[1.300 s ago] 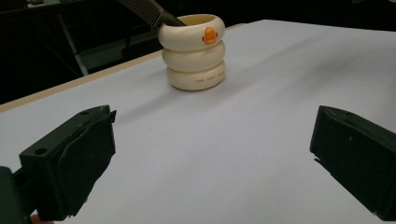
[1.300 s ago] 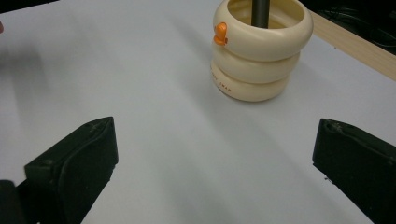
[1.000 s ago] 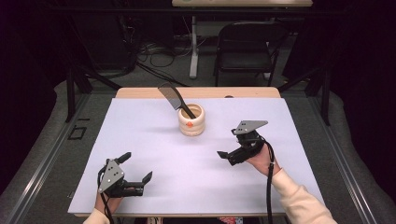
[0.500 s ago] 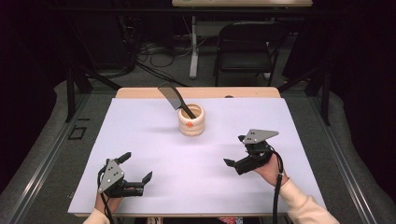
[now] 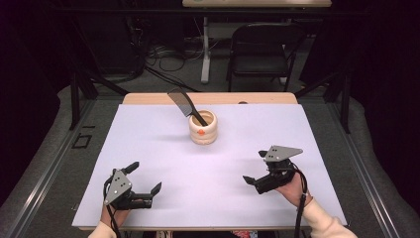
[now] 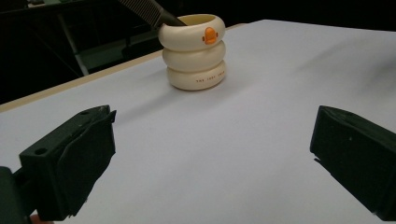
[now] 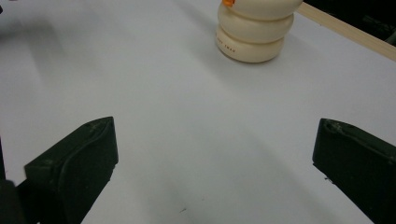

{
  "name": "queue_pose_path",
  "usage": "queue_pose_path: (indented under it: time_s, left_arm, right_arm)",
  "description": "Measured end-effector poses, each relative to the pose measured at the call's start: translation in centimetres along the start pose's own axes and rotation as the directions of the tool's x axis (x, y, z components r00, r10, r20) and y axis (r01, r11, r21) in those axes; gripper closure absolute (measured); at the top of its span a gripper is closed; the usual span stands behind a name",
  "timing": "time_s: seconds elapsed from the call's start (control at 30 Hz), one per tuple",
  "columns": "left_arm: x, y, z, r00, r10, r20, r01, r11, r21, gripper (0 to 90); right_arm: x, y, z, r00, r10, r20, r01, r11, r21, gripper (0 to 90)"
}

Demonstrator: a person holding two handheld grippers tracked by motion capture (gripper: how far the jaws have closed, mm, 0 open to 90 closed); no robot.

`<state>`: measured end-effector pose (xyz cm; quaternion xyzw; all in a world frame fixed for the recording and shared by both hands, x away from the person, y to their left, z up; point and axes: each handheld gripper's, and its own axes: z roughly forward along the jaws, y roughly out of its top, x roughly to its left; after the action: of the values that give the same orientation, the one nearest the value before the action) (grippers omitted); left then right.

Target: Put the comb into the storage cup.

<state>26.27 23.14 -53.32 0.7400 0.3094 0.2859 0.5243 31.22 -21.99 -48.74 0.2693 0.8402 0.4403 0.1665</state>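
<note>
White table (image 5: 163, 144), cup (image 5: 203, 128) beyond right gripper (image 5: 253, 167)

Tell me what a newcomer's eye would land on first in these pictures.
First, the cream ringed cup with an orange mark, standing alone toward the far middle of the white table, with a black comb leaning out of it to the far left. Next, the two hand-held grippers near the front edge: the left gripper and the right gripper, both with fingers spread open and holding nothing.
</note>
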Motion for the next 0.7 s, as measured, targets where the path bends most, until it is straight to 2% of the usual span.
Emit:
queue_pose_path:
  time_s: [0.5, 0.7]
  left_arm:
    - [0.0, 0.0, 0.0, 1.0, -0.001, 0.0, 0.001, 1.0, -0.001, 0.0]
    - [0.0, 0.0, 0.0, 1.0, 0.003, 0.001, -0.003, 1.0, 0.001, 0.0]
  right_arm:
    - [0.8, -2.1, -1.1, 0.9999, 0.006, 0.014, -0.005, 1.0, -0.01, 0.0]
    - [1.1, -2.8, -1.5, 0.9996, -0.006, 0.028, 0.006, 1.0, -0.024, 0.0]
